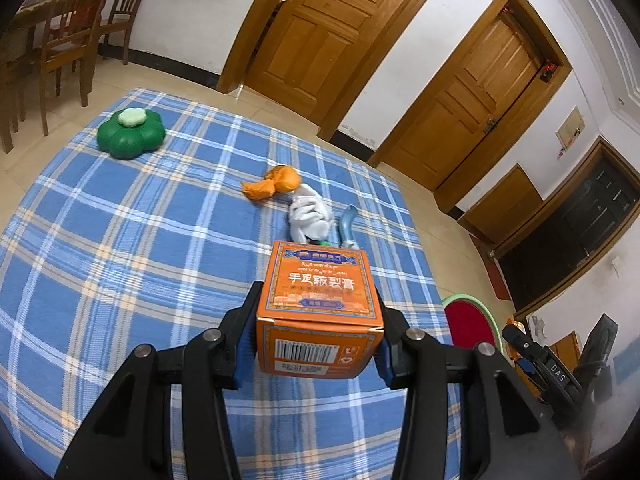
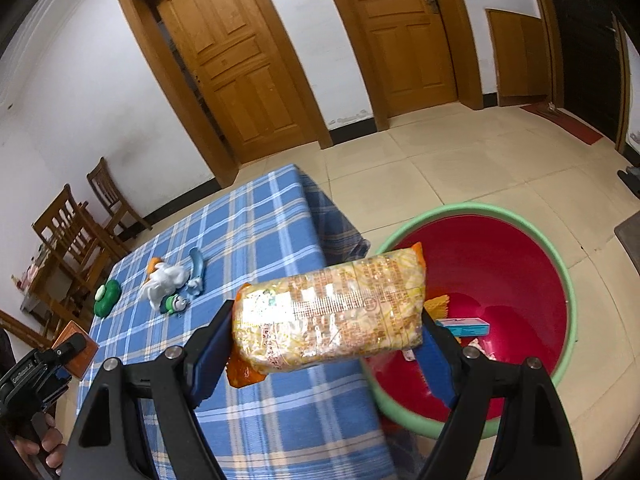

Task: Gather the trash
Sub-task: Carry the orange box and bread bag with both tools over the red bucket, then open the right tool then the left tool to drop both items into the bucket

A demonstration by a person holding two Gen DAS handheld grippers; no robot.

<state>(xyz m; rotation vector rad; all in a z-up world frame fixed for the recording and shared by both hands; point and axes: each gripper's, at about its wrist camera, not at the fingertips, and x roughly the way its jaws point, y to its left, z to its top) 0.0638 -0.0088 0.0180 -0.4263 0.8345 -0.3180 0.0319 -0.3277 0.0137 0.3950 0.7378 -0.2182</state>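
On the counter (image 1: 120,240), covered in a blue plaid cloth, we see a green flower-shaped container (image 1: 131,134) with a pale lid near the far left corner. Well apart from it, toward the far right edge, lie a crumpled orange scrap (image 1: 276,184), a wad of white tissue (image 1: 311,216) touching it, and a curved grey-blue piece (image 1: 347,226) just beside the tissue. From the right wrist view a small green-and-white figure (image 2: 174,303) sits next to that tissue. Wooden chairs (image 1: 72,28) stand beyond the counter, and wooden doors (image 1: 320,28) line the white wall.

Our left hand-held gripper (image 1: 318,342) is raised over the near part of the counter, its blue-padded fingers clamped on the sides of a small orange cardboard box (image 1: 318,312) with a barcode on its near face and white print on top.

Our right hand-held gripper (image 2: 328,328) is held past the counter's edge, clamped across a crinkly, glossy yellow-orange snack packet (image 2: 328,320) that lies crosswise between its fingers. Below and beyond it on the tiled floor stands a red plastic basin (image 2: 500,256) with a pale green rim, holding a small blue-and-white box (image 2: 464,326) and other scraps we cannot make out.
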